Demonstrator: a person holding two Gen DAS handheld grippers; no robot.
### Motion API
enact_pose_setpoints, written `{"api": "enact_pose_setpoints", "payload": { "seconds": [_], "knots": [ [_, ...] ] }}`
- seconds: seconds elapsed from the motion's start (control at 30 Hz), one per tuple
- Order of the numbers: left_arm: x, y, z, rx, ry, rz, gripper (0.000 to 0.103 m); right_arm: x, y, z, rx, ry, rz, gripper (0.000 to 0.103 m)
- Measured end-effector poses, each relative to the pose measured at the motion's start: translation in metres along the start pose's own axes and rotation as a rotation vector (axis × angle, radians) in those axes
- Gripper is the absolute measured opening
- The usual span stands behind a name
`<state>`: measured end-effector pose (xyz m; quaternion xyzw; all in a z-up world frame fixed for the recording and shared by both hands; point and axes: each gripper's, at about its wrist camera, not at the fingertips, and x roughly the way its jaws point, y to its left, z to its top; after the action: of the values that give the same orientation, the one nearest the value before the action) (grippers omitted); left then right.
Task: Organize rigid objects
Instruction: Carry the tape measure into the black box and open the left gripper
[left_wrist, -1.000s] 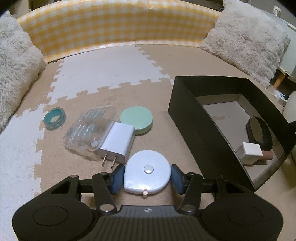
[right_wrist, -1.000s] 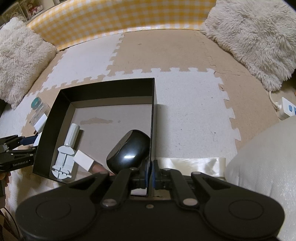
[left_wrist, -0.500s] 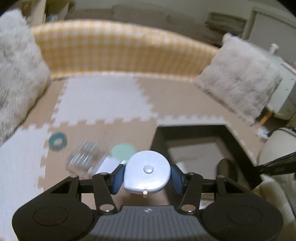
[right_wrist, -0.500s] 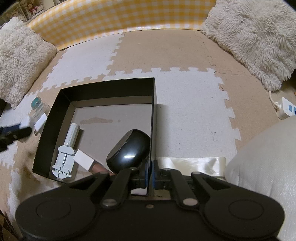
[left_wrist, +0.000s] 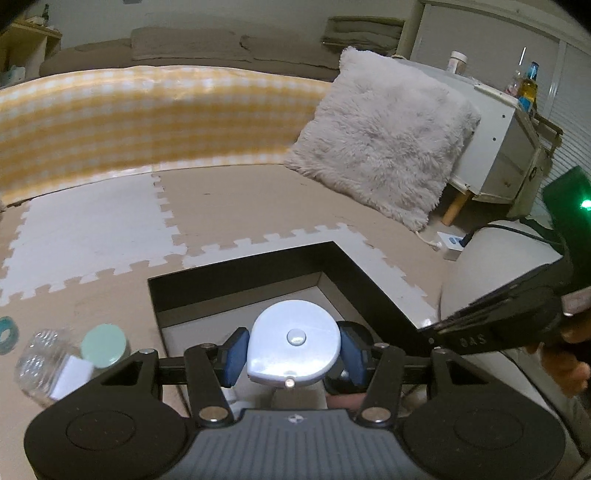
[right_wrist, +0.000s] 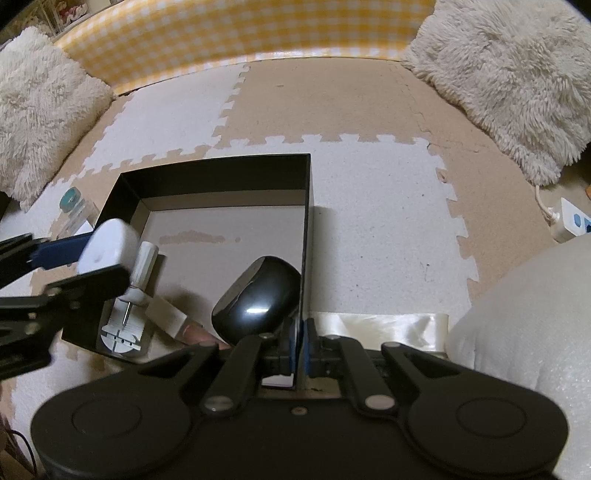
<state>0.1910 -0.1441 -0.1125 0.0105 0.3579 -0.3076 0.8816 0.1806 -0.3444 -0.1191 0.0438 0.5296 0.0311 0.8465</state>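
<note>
Left wrist | left claw (left_wrist: 293, 354) pinching tape measure (left_wrist: 293, 341) flat, tab toward camera | right claw (right_wrist: 298, 341) clamped on box wall (right_wrist: 307, 206)

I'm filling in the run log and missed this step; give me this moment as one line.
left tool: shut on white tape measure, above black box | right tool: shut on box wall | mat: green round case, clear case

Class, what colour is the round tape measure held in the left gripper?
White, faintly bluish. The tape measure shows best in the left wrist view.
</note>
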Motion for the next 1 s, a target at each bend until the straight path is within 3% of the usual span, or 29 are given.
{"api": "enact_pose_setpoints", "payload": {
  "seconds": [0.2, 0.43, 0.53, 0.6, 1.0],
  "knots": [
    [0.031, 0.008, 0.0, -0.059, -0.003, 0.005, 0.054, 0.0, -0.001, 0.0, 0.007, 0.001, 0.004, 0.004],
    [0.043, 0.008, -0.004, -0.027, 0.028, 0.006, 0.055, 0.0, -0.002, -0.001, 0.009, 0.001, 0.007, 0.004],
    [0.044, 0.005, -0.003, -0.008, 0.045, -0.002, 0.063, 0.0, -0.002, -0.001, 0.006, 0.002, 0.005, 0.004],
    [0.043, 0.003, -0.002, -0.006, 0.057, 0.004, 0.078, 0.0, -0.002, -0.001, 0.006, 0.002, 0.006, 0.004],
    [0.03, -0.001, 0.001, -0.004, 0.083, 0.001, 0.082, 0.0, -0.002, 0.0, 0.013, 0.0, 0.012, 0.005]
  ]
}}
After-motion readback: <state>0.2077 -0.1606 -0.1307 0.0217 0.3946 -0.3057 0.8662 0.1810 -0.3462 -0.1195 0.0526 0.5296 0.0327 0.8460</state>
